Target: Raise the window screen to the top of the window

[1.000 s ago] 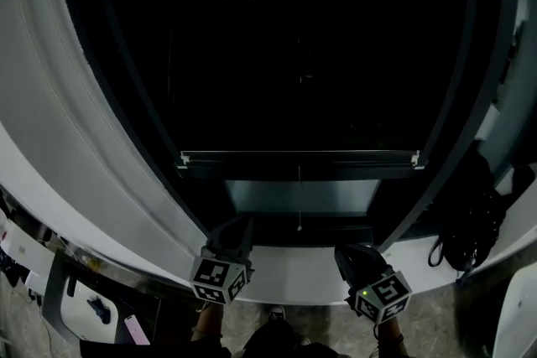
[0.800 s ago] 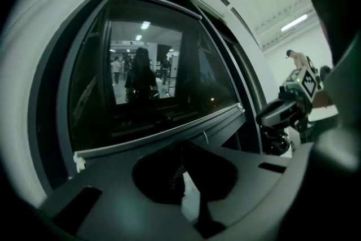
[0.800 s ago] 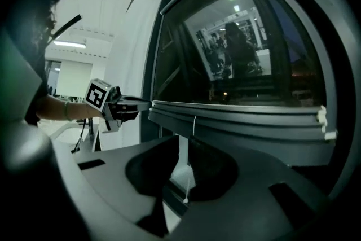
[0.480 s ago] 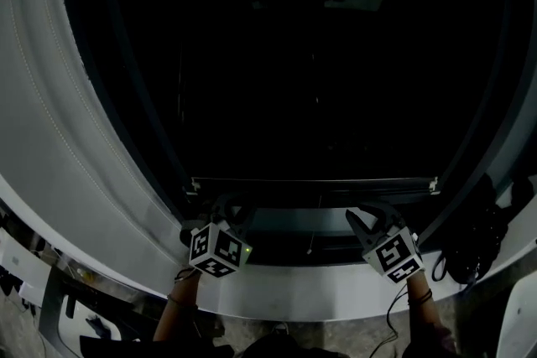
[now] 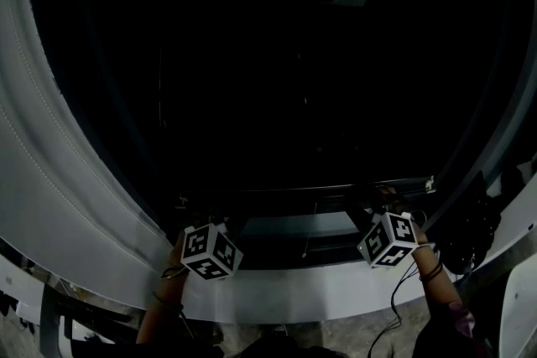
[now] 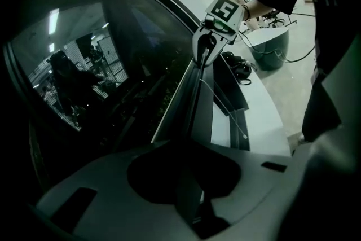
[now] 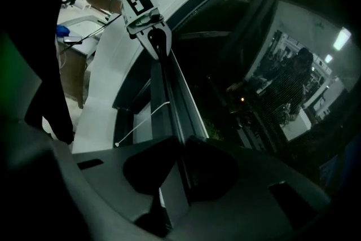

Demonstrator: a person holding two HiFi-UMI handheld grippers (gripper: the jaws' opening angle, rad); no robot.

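The window screen's dark bottom rail (image 5: 310,190) runs level across the lower window, with the black mesh above it. At the rail's left end my left gripper (image 5: 225,218) is shut on the rail (image 6: 194,99), which passes between its jaws. My right gripper (image 5: 377,205) is likewise shut on the rail (image 7: 172,99) at the right end. Each gripper view shows the other gripper at the far end: the right gripper (image 6: 204,51) and the left gripper (image 7: 159,45). A thin white pull cord (image 6: 225,110) hangs below the rail's middle.
The white window sill (image 5: 294,298) lies just under the grippers. A wide curved white frame (image 5: 67,180) borders the window on the left. A black bag with cables (image 5: 470,235) rests on the sill at the right. The glass is dark and shows indoor reflections.
Both grippers have risen from the sill up to the screen's bottom rail and now hold its two ends. The head camera has shifted as well.
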